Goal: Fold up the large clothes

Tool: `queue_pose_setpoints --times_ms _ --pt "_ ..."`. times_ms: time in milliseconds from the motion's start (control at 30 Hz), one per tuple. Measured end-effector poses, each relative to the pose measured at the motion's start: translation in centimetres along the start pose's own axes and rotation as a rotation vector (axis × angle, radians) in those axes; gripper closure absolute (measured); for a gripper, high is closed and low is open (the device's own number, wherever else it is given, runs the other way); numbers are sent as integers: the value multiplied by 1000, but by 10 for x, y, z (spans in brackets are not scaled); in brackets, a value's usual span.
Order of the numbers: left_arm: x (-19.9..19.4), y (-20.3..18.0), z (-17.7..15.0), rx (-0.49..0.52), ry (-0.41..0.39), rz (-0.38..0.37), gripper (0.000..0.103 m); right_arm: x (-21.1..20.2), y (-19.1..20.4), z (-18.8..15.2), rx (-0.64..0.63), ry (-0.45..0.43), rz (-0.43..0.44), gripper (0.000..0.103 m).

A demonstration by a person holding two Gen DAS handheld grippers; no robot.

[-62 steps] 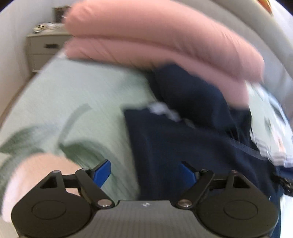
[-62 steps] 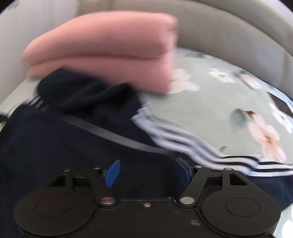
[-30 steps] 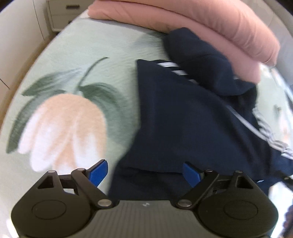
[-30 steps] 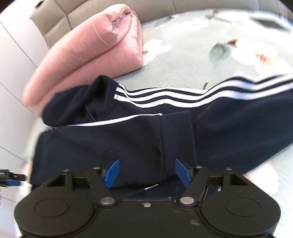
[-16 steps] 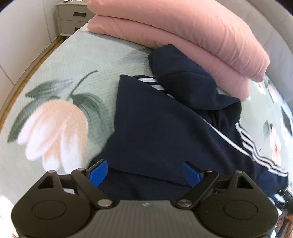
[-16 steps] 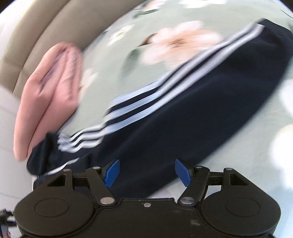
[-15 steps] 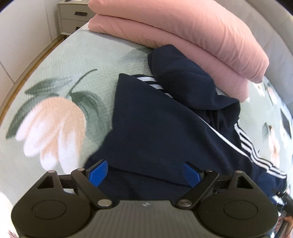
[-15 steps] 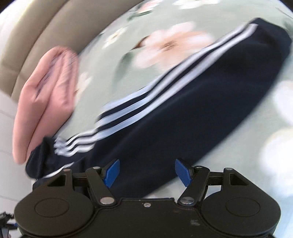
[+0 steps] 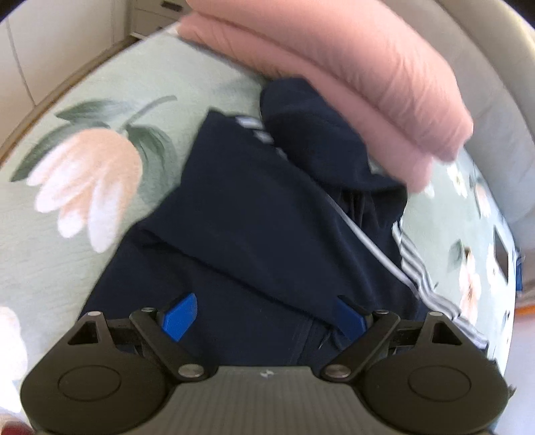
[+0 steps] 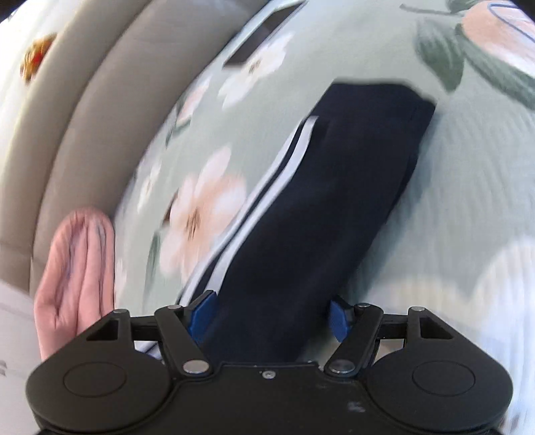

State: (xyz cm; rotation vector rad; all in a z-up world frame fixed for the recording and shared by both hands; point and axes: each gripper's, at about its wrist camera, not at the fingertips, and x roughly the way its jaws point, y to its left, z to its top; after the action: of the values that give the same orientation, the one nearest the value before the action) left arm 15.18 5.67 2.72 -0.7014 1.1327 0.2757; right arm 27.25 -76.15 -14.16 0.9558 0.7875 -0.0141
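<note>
A navy hooded jacket (image 9: 260, 214) with white stripes lies on the floral bed cover (image 9: 100, 100). One side is folded over its body and its hood rests against the pink duvet. My left gripper (image 9: 264, 316) is open just above the jacket's lower body. In the right wrist view the jacket's long sleeve (image 10: 321, 214) stretches away to its cuff, with white stripes along its left edge. My right gripper (image 10: 271, 316) is open, low over the near part of that sleeve, holding nothing.
A folded pink duvet (image 9: 351, 77) lies at the head of the bed; it also shows in the right wrist view (image 10: 77, 277). A grey padded headboard (image 10: 83, 110) runs behind. A dark flat device (image 10: 260, 30) lies on the cover. A drawer unit (image 9: 150, 13) stands beside the bed.
My right gripper has swung away from the jacket's body and now looks along the outstretched sleeve. My left gripper has come lower and closer over the jacket. Both stayed open.
</note>
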Motion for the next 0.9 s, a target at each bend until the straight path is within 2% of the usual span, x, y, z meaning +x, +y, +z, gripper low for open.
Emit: queue_pose_setpoints --times_ms 133,167,200,233,333,433,500,600,667,767,833,900 --pt "-18 -4 9 -4 -96 -65 10 1 -18 16 145 -121 55 24" --pt "-17 -7 10 21 -102 -58 10 1 -17 18 140 -135 31 42" --pt "-15 -9 11 38 -104 -46 10 3 -11 19 106 -143 -32 84" --pt "-11 -9 10 51 -106 -31 10 4 -4 18 62 -148 -67 94" --pt "0 -3 7 70 -66 -30 14 -17 30 5 -65 -255 -61 94" --pt "1 6 12 58 -49 -67 15 -59 104 -21 -285 -414 23 94" --pt "-3 10 19 48 -73 -92 14 -91 173 -52 -458 -486 131 94" --pt "-9 11 32 64 -120 -137 14 -127 263 -111 -593 -528 314 94" --pt "-15 12 37 78 -149 -171 14 -138 321 -163 -661 -515 441 94" --pt "-23 21 45 101 -169 -229 12 -118 384 -241 -734 -401 568 92" --pt "-26 35 50 108 -176 -247 11 -84 411 -301 -787 -300 589 92" --pt "-25 53 56 116 -194 -259 9 -40 422 -356 -828 -183 567 89"
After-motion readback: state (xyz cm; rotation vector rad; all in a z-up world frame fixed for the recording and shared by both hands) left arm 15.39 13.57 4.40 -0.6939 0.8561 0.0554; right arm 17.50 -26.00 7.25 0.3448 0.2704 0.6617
